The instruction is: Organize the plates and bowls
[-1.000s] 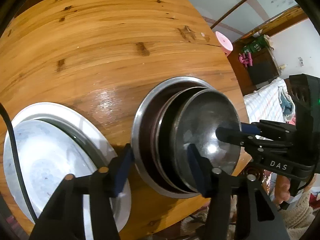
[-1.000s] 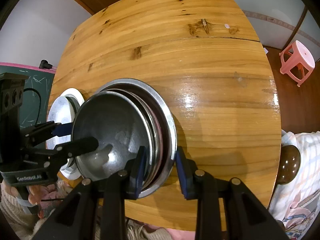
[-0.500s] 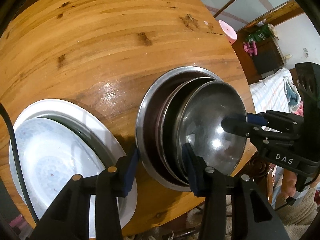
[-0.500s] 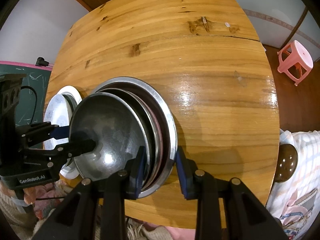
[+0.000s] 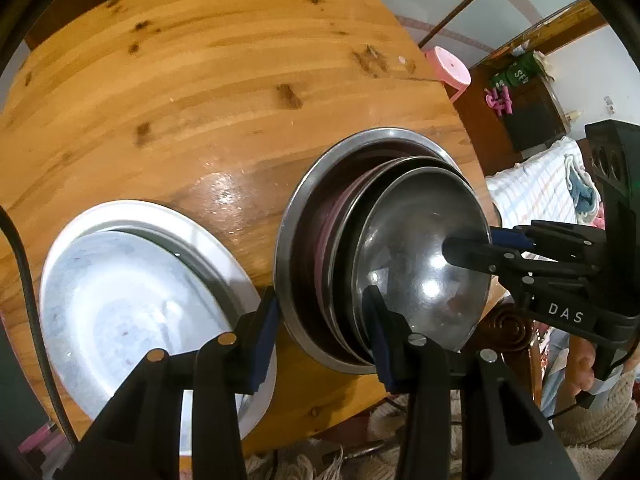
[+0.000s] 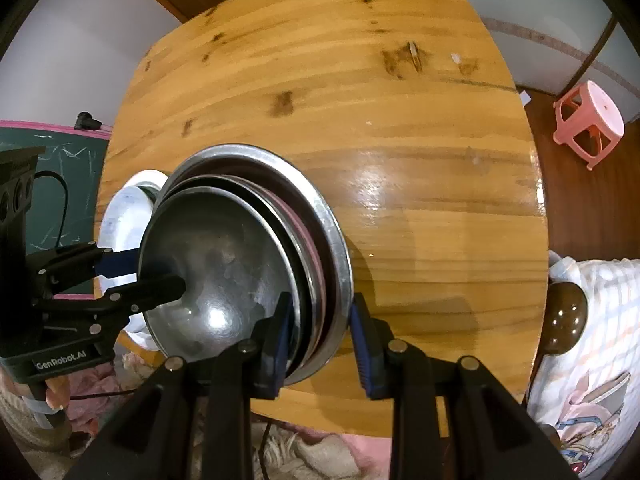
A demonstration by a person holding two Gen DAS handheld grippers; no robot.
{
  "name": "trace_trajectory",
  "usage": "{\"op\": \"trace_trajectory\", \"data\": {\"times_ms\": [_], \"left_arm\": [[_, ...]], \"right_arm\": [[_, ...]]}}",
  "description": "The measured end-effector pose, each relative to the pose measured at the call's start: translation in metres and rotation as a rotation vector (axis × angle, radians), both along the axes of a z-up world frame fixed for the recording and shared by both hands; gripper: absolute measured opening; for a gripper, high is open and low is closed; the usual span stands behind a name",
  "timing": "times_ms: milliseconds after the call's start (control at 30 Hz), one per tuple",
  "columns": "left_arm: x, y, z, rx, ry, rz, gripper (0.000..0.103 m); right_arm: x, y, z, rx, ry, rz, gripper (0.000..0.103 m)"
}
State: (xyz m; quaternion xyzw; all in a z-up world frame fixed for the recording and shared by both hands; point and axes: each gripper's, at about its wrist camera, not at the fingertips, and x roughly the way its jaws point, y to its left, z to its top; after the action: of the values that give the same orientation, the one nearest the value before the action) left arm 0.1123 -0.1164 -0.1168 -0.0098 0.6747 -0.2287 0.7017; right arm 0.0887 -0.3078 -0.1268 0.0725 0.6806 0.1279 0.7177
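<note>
A nested stack of steel bowls (image 5: 404, 252) with a dark red one between them is held tilted above the round wooden table (image 5: 192, 92). My left gripper (image 5: 324, 336) is shut on the stack's near rim. My right gripper (image 6: 320, 336) is shut on the opposite rim of the stack (image 6: 240, 264). Each gripper shows in the other's view, the right one (image 5: 480, 244) and the left one (image 6: 132, 276). A stack of white plates (image 5: 132, 304) lies on the table to the left, also seen in the right wrist view (image 6: 128, 212).
A pink plastic stool (image 6: 588, 124) stands on the floor beyond the table. A dark chair knob (image 6: 566, 316) and checked cloth (image 6: 592, 320) are at the right. A green chalkboard (image 6: 60, 184) stands at the left. A dark cabinet (image 5: 528, 112) is at the back.
Both grippers have lifted the bowl stack a little off the table and toward the near edge, keeping their hold. The white plates have not moved.
</note>
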Motion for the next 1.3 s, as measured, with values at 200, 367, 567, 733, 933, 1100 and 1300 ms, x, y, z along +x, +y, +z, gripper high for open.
{"op": "trace_trajectory", "data": {"times_ms": [200,367,567,733,933,1100,1300], "left_arm": [[-0.009,0.02,0.035,-0.01,-0.054,0.031,0.04],[-0.019,0.047,0.068,-0.015,-0.107,0.07,0.04],[-0.036,0.102,0.104,-0.011,-0.188,0.142,0.04],[-0.049,0.148,0.099,0.008,-0.182,0.216,0.04],[-0.051,0.189,0.054,0.026,-0.11,0.294,0.039],[-0.046,0.202,0.017,0.027,-0.055,0.316,0.039],[-0.035,0.209,-0.018,-0.001,-0.001,0.314,0.038]], "right_arm": [[-0.004,0.016,0.032,0.008,-0.037,0.011,0.027],[-0.009,0.035,0.06,0.032,-0.065,0.031,0.027],[-0.013,0.079,0.094,0.061,-0.121,0.091,0.027],[-0.012,0.122,0.093,0.076,-0.119,0.147,0.026],[-0.01,0.167,0.055,0.071,-0.059,0.19,0.026],[-0.004,0.191,0.023,0.047,-0.002,0.184,0.025],[0.002,0.196,0.002,-0.007,0.033,0.167,0.025]]}}
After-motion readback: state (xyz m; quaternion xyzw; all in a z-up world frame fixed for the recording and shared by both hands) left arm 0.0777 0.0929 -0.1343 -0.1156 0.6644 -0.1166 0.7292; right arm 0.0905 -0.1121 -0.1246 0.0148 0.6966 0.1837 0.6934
